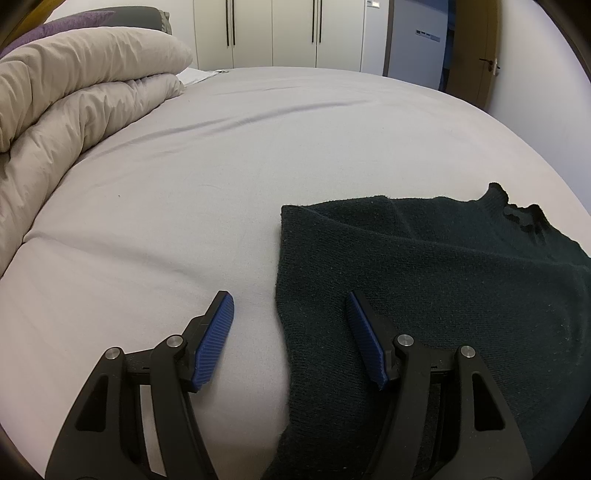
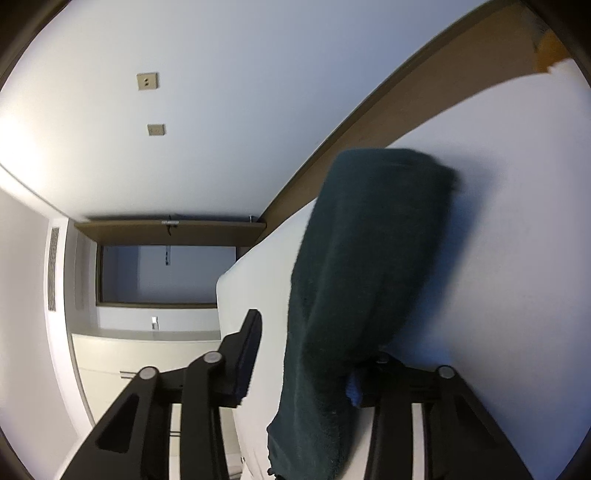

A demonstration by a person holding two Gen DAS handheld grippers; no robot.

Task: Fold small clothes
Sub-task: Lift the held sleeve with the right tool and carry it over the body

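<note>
- Left wrist view: we see one left claw (image 1: 290,306), its two blue ribbed pads (image 1: 216,341) spread wide with nothing between them but cloth edge and sheet below.
- One dark green knit sweater (image 1: 443,280) lies flat on the bed (image 1: 221,177). Its left edge runs up between the two fingers, so the right-side finger sits over the knit and the left-side finger over bare sheet.
- The sweater's collar (image 1: 513,210) lies ahead of the claw and to its right.
- Far ahead and to the left we count one folded beige duvet (image 1: 74,92). Beyond the bed stand wardrobe doors (image 1: 273,29) with four dark handles, and one wooden door (image 1: 476,51) to the right. We read no writing.
- Right wrist view: the camera is rolled on its side. One right claw (image 2: 310,354) stands wide open; the sweater (image 2: 369,258) hangs draped over its right-side finger and hides that finger's tip, and the left-side finger (image 2: 247,354) is free.
- On the wall (image 2: 221,92) ahead to the left we count two small plates (image 2: 147,81), with no legible labels.
</note>
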